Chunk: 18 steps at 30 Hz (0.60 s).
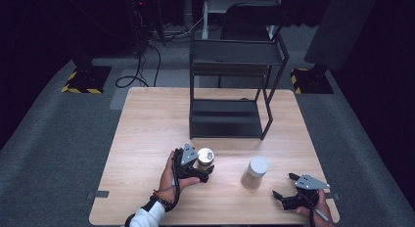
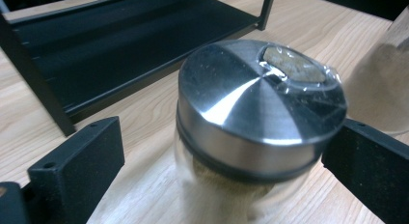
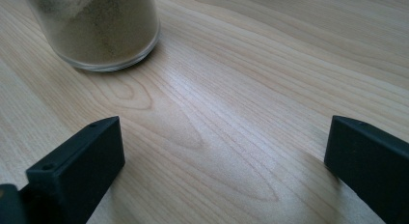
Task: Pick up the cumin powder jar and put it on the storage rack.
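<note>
Left gripper (image 1: 201, 167) spread wide around the steel-lidded jar (image 2: 260, 113): jar upright between the jaws, far jaw just beside the lid's edge, near jaw well apart from it. Clear wrap and a pale label on the lid top. Just beyond that jar, the black shelf rack (image 1: 225, 119). To the jar's right, a second jar (image 1: 255, 172), white-lidded, filled with tan powder, upright on the wooden table (image 1: 147, 134). Right of that second jar, right gripper (image 1: 284, 186), jaws wide apart over bare wood, holding nothing.
</note>
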Each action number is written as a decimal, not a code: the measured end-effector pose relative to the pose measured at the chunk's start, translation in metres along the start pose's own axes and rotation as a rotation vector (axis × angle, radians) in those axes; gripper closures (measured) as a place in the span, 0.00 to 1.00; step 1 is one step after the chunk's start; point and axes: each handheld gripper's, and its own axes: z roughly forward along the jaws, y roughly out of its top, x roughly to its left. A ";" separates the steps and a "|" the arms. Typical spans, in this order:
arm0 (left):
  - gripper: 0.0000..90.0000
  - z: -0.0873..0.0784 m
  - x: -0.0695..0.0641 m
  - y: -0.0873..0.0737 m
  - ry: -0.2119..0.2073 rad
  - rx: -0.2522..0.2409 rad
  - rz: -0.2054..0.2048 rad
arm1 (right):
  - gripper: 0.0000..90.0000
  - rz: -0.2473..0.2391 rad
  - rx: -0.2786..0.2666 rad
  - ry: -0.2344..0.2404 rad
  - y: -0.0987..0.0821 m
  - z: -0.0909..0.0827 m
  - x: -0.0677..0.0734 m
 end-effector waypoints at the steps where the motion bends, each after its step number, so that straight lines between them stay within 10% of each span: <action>1: 0.02 0.002 0.000 0.000 0.001 0.000 0.001 | 0.00 0.000 0.000 0.000 0.000 0.000 0.000; 18: 0.35 0.010 0.005 -0.006 -0.043 -0.040 0.017 | 0.00 0.003 0.001 -0.001 0.000 0.000 0.000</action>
